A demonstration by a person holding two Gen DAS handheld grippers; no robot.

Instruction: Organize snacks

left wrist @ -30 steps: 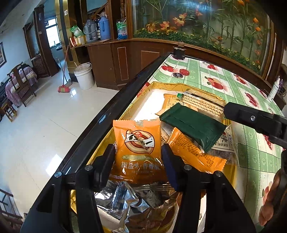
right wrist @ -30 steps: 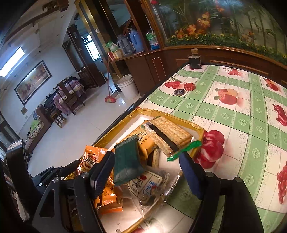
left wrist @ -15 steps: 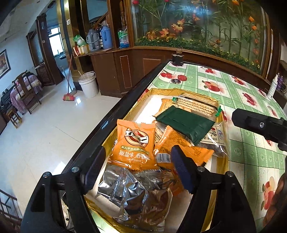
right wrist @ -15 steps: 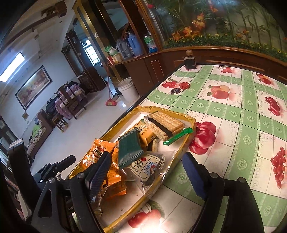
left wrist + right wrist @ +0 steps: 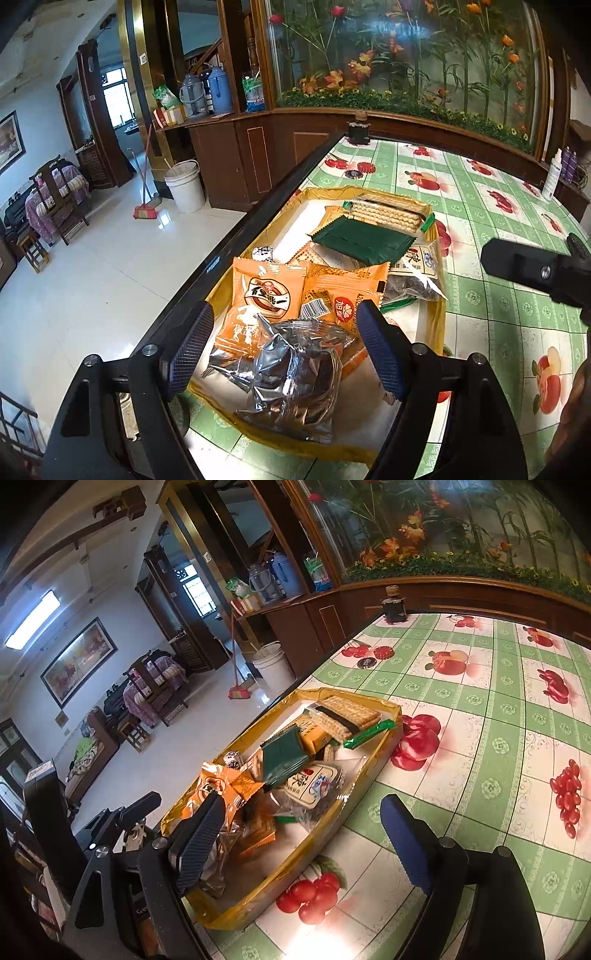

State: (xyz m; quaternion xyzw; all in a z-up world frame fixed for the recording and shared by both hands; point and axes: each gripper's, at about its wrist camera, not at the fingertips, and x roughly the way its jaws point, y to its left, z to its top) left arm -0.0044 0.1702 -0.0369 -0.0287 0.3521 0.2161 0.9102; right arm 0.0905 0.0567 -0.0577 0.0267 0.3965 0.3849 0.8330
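Observation:
A shallow yellow tray [image 5: 439, 325] [image 5: 376, 764] lies at the table's left edge, filled with snack packets. In it lie an orange packet [image 5: 264, 291] [image 5: 221, 779], a dark green packet [image 5: 360, 240] [image 5: 282, 753], a cracker pack [image 5: 388, 216] [image 5: 343, 714], a silver foil bag [image 5: 291, 373] and a clear bag with a label [image 5: 314, 782]. My left gripper [image 5: 286, 349] hovers over the tray's near end, its jaws opening, nothing between the pads. My right gripper [image 5: 303, 843] hangs over the tray's near right rim, jaws opening, holding nothing. The right gripper's finger [image 5: 532, 269] shows at the left view's right edge.
The table carries a green-and-white fruit-print cloth [image 5: 480, 709]. A dark jar [image 5: 359, 131] and two bottle caps [image 5: 360, 170] sit at its far end, a white spray bottle [image 5: 552, 177] at the far right. Left of the table's dark edge lies open tiled floor with a white bucket [image 5: 186, 184].
Both grippers have drawn back from the tray and their jaws have widened. The orange packet, earlier between the left pads, now lies free in the tray; the green packet also rests there.

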